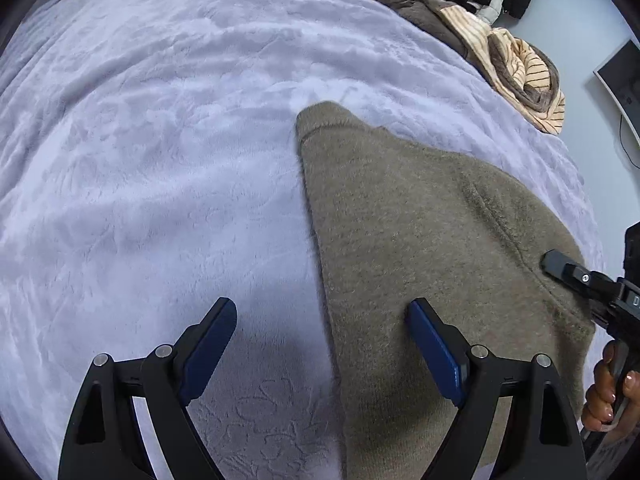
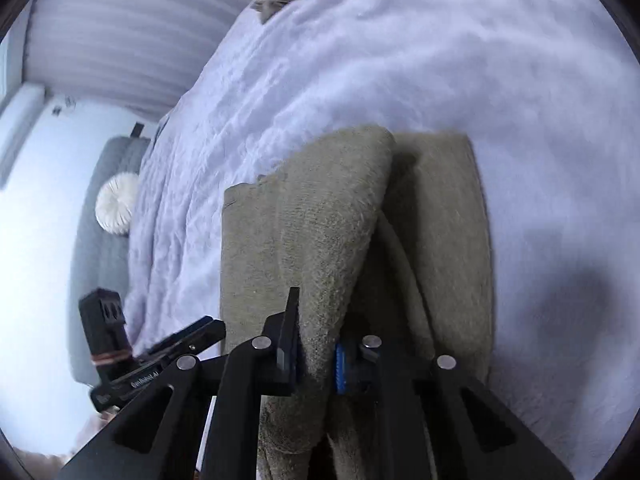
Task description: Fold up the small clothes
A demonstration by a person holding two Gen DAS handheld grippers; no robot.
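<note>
An olive-brown fleece garment lies on the pale lilac bed cover. My left gripper is open just above the garment's left edge, one finger over the cover and one over the fleece. My right gripper is shut on a raised fold of the garment and holds it up off the layer below. The right gripper also shows at the right edge of the left wrist view, its tip on the garment's right side. The left gripper shows at the lower left of the right wrist view.
A heap of brown, striped cream and black clothes lies at the far right corner of the bed. A monitor stands beyond the bed's right side. A grey seat with a white round cushion stands beside the bed.
</note>
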